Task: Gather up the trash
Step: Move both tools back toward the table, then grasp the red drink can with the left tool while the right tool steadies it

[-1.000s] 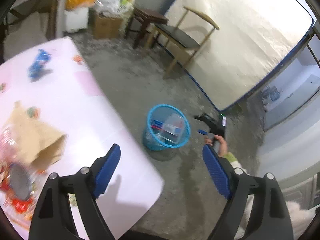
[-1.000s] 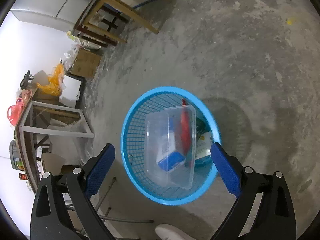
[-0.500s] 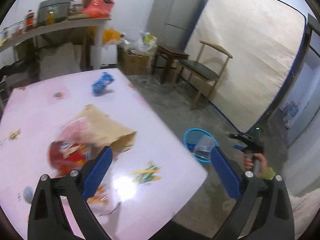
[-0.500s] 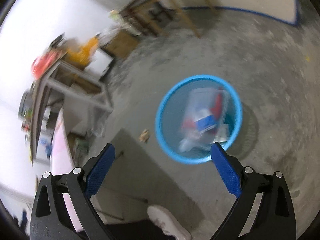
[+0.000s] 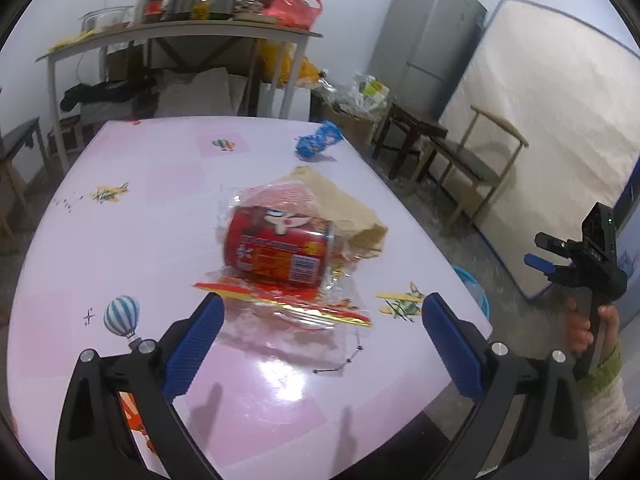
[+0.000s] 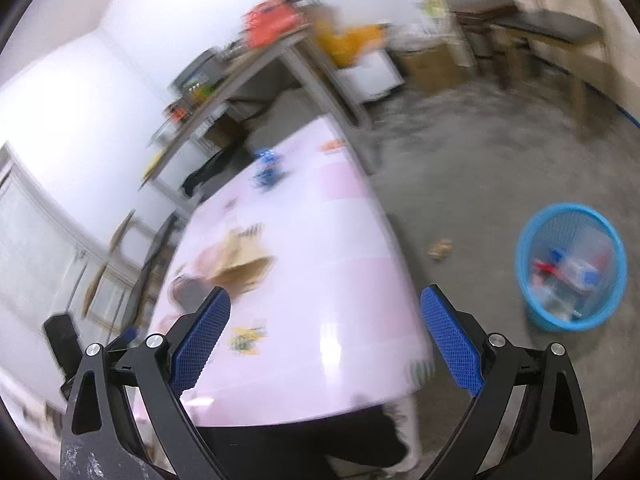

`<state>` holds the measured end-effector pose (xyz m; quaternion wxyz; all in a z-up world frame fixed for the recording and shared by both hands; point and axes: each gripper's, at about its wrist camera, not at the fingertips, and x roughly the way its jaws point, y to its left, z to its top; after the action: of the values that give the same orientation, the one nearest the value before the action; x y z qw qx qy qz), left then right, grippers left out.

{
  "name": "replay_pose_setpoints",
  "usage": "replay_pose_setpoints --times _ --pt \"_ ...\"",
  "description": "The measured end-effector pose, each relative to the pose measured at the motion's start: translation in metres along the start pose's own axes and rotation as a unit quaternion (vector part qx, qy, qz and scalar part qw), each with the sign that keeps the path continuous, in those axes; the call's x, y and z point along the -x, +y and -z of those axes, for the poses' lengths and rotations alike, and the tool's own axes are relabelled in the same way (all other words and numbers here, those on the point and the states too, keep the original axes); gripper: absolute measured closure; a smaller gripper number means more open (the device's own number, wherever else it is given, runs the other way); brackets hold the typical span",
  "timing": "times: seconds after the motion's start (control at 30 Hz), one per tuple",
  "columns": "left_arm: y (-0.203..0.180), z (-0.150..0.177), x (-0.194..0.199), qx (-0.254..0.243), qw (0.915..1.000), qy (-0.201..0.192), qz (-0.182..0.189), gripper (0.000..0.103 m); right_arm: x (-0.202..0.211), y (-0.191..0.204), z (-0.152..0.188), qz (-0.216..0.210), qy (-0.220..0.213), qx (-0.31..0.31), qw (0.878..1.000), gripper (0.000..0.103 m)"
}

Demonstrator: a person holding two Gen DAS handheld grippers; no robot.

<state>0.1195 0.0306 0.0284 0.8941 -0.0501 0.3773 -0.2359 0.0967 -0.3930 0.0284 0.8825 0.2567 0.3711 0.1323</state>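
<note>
1. Trash is spread over the pink glossy table [image 5: 168,216]: a red printed can-shaped package inside clear crinkled film [image 5: 280,250] lies on its side near the middle, partly resting on a flat red-and-gold wrapper [image 5: 280,300], with a crumpled brown paper bag [image 5: 340,208] touching it behind.
2. A crumpled blue wrapper [image 5: 318,144] is seen apart from the pile, near the far edge of the table.
3. The left gripper [image 5: 320,332] is held above the near edge of the table with its blue-padded fingers wide apart and nothing between them; it is aimed at the red package, which is judged to be the next pick.
4. The right gripper [image 6: 324,332] is likewise spread and empty; its view is blurred, so little detail can be read.
5. The blue mesh plastic basket [image 6: 570,268] stands on the concrete floor, well apart from the table, and trash is already held in it, though the items are too blurred to name.
6. The basket is judged to be placed within reach of the table's corner so that items can be carried across and dropped in.
</note>
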Motion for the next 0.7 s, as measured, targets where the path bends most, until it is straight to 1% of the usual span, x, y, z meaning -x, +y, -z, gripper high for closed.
replay_pose_setpoints --times 0.07,0.13,0.17,0.3,0.37,0.43,0.47,0.53,0.63,0.7 --pt "0.015 -0.003 0.001 0.018 0.9998 -0.011 0.005 0.006 -0.016 0.023 0.000 -0.020 0.011 0.022 0.999 0.013" --pt "0.025 -0.007 0.002 0.025 0.9995 -0.019 0.008 0.006 -0.034 0.044 0.000 -0.045 0.029 0.030 0.998 0.015" --pt "0.030 -0.010 0.001 0.024 0.9995 -0.020 0.009 0.006 -0.042 0.053 0.004 -0.057 0.038 0.030 0.997 0.016" --pt "0.040 -0.025 -0.009 0.012 0.9997 -0.018 0.006 0.006 -0.083 0.085 0.008 -0.117 0.082 0.009 0.990 0.026" --pt "0.045 -0.033 -0.015 0.016 0.9997 -0.014 0.009 0.007 -0.099 0.097 0.010 -0.131 0.099 -0.002 0.986 0.031" --pt "0.053 -0.038 -0.023 0.027 0.9995 -0.008 0.015 0.017 -0.115 0.105 0.012 -0.152 0.120 -0.022 0.981 0.038" --pt "0.056 -0.040 -0.026 0.035 0.9992 -0.004 0.018 0.019 -0.124 0.108 0.013 -0.164 0.130 -0.037 0.977 0.039" --pt "0.066 -0.044 -0.036 0.056 0.9978 0.006 0.036 0.033 -0.137 0.111 0.012 -0.176 0.146 -0.058 0.972 0.047" --pt "0.078 -0.045 -0.050 0.081 0.9951 0.021 0.053 0.043 -0.154 0.115 0.010 -0.177 0.161 -0.075 0.968 0.052" --pt "0.089 -0.046 -0.061 0.105 0.9920 0.032 0.062 0.048 -0.158 0.116 0.009 -0.177 0.167 -0.085 0.966 0.055"
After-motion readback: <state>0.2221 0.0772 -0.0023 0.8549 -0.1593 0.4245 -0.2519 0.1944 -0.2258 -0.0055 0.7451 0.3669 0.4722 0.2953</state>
